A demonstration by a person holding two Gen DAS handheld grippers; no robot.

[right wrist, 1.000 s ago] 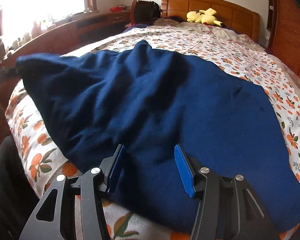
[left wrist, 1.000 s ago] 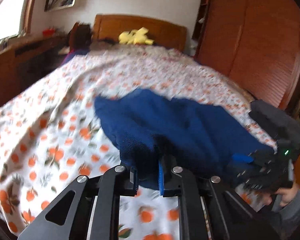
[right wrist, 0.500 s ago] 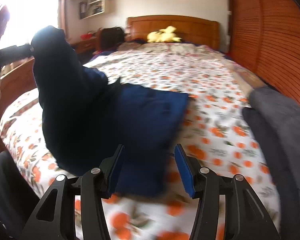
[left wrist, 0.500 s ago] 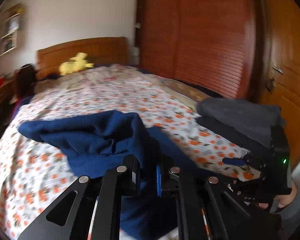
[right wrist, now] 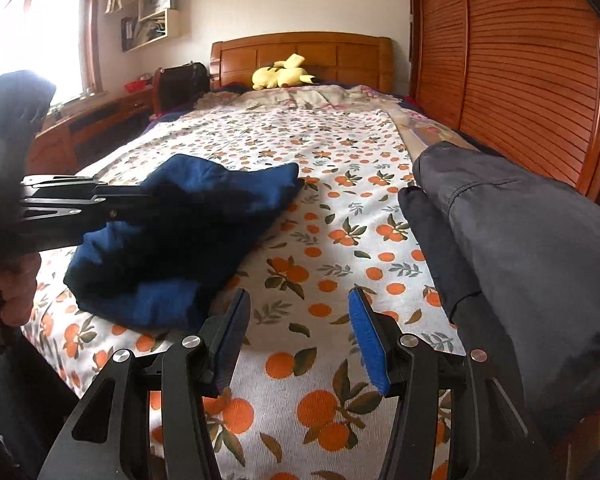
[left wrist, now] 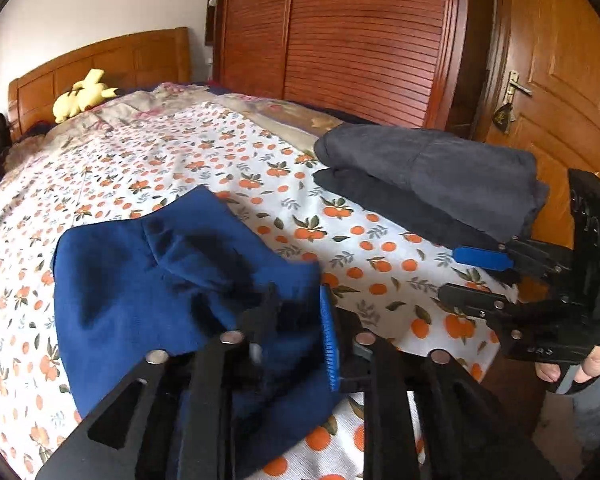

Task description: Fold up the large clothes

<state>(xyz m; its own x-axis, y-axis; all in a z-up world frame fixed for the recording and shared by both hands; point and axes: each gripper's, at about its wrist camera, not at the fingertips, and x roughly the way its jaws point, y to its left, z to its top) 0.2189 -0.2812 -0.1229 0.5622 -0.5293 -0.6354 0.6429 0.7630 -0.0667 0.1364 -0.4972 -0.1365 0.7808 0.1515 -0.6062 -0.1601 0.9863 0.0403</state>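
A dark blue garment (left wrist: 148,280) (right wrist: 204,216) lies bunched and folded over on the orange-print bedsheet (left wrist: 220,160) (right wrist: 320,240). My left gripper (left wrist: 296,332) (right wrist: 152,200) sits at its near edge. Its jaws are opening, blue cloth still lies between them, and the pads no longer pinch it. My right gripper (right wrist: 300,340) (left wrist: 476,280) stands open over bare sheet, with nothing between its fingers. It is right of the blue garment and left of a stack of folded dark grey clothes (right wrist: 520,240) (left wrist: 440,176).
A yellow plush toy (right wrist: 280,74) lies by the wooden headboard (right wrist: 300,56). Slatted wardrobe doors (left wrist: 360,40) run along the bed's right side, next to a wooden door (left wrist: 548,80). A black bag (right wrist: 180,84) and a low wooden desk (right wrist: 88,128) stand on the left, under the window.
My left gripper swung right, carrying the blue garment's edge over itself into a smaller bundle, and its jaws widened. My right gripper moved off the garment to bare sheet beside the grey stack.
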